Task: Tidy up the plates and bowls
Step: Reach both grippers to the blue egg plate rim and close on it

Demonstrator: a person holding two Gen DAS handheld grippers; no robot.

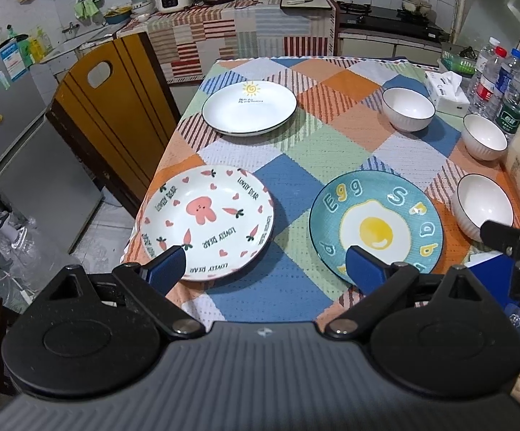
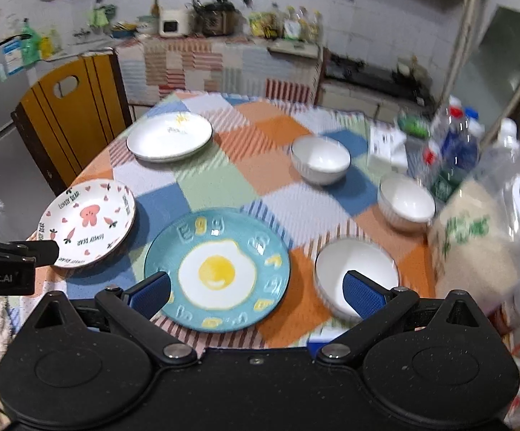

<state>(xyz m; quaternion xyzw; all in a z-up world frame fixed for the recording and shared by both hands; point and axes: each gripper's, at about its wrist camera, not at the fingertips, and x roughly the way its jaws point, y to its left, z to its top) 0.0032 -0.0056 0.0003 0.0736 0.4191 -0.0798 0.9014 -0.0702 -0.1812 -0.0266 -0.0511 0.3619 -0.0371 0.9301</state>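
Three plates lie on the checked tablecloth: a white sun plate [image 1: 249, 106] at the far left, a pink bear plate [image 1: 207, 221] at the near left, and a teal egg plate [image 1: 375, 226] at the near middle. Three white bowls stand along the right: far [image 1: 408, 108], middle [image 1: 484, 141], near [image 1: 482, 208]. My left gripper [image 1: 265, 269] is open and empty above the table's near edge, between the bear and egg plates. My right gripper [image 2: 256, 292] is open and empty, above the egg plate [image 2: 216, 269] and the near bowl [image 2: 355, 274].
A wooden chair [image 1: 112, 107] stands at the table's left side. Water bottles [image 1: 504, 86], a tissue box [image 1: 446, 89] and a rice bag [image 2: 475, 240] crowd the right edge. A fridge [image 1: 12, 115] is at the far left, with a counter behind.
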